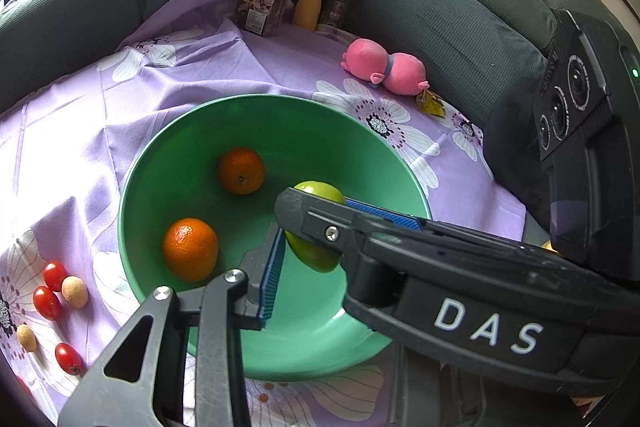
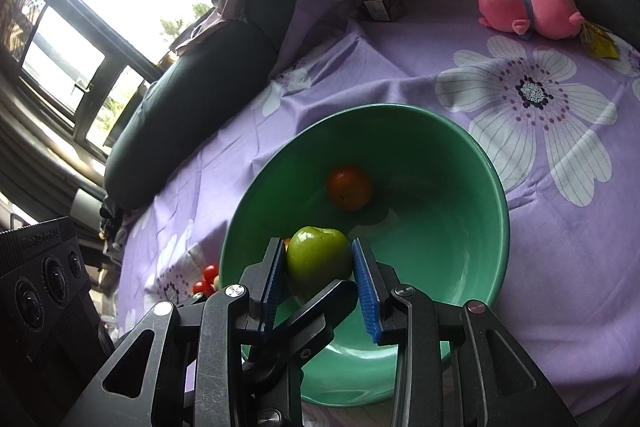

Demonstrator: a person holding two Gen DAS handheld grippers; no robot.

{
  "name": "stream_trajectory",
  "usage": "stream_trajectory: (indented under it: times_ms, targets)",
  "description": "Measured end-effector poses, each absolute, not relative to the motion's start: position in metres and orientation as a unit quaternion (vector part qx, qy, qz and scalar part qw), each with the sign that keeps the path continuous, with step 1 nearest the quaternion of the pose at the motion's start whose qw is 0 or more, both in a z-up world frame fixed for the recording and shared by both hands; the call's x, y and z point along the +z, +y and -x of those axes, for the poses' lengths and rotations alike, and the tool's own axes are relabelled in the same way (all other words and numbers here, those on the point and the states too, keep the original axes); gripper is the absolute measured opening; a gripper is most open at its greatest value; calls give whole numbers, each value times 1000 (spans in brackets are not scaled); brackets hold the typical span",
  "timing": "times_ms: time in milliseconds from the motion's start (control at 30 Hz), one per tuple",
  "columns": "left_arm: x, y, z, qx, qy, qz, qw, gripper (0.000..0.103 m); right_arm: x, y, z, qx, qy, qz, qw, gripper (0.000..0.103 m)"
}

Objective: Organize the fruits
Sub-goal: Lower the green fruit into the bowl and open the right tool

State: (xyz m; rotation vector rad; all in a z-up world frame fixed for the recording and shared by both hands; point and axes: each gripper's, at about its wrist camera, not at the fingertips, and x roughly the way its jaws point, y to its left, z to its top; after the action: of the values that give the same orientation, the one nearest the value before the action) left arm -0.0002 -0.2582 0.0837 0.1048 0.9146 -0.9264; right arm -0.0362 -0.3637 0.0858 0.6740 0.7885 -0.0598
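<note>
A green bowl [image 1: 168, 163] sits on the purple flowered cloth and holds two oranges [image 1: 190, 249] [image 1: 241, 170]. My right gripper [image 2: 319, 271] is shut on a green apple [image 2: 318, 253] and holds it over the inside of the bowl [image 2: 460, 187]; one orange [image 2: 349, 187] shows behind it. In the left wrist view the right gripper [image 1: 316, 227] crosses from the right, with the apple [image 1: 320, 191] between its blue pads. My left gripper's left finger [image 1: 269, 283] hangs over the bowl's near side; its right finger is hidden. Cherry tomatoes [image 1: 47, 302] and small tan fruits [image 1: 74, 291] lie left of the bowl.
A pink plush toy [image 1: 384, 67] lies beyond the bowl, with a yellow tag beside it. A clear box of dried flowers [image 1: 262, 5], a yellow bottle [image 1: 308, 7] and a dark bottle stand at the back. Dark sofa cushions [image 1: 440, 7] and piled clothes surround the cloth.
</note>
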Motion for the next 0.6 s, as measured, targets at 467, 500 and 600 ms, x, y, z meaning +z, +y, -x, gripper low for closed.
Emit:
stream_trajectory:
  times_ms: [467, 500, 600]
  targets:
    - [79, -261, 0, -432, 432, -45, 790, 32, 82, -363, 35, -39, 385, -317, 866, 37]
    - [78, -261, -1, -431, 434, -44, 790, 32, 81, -363, 35, -39, 386, -316, 866, 37]
    - [78, -261, -1, -430, 436, -42, 789, 32, 82, -363, 35, -41, 388, -317, 864, 37]
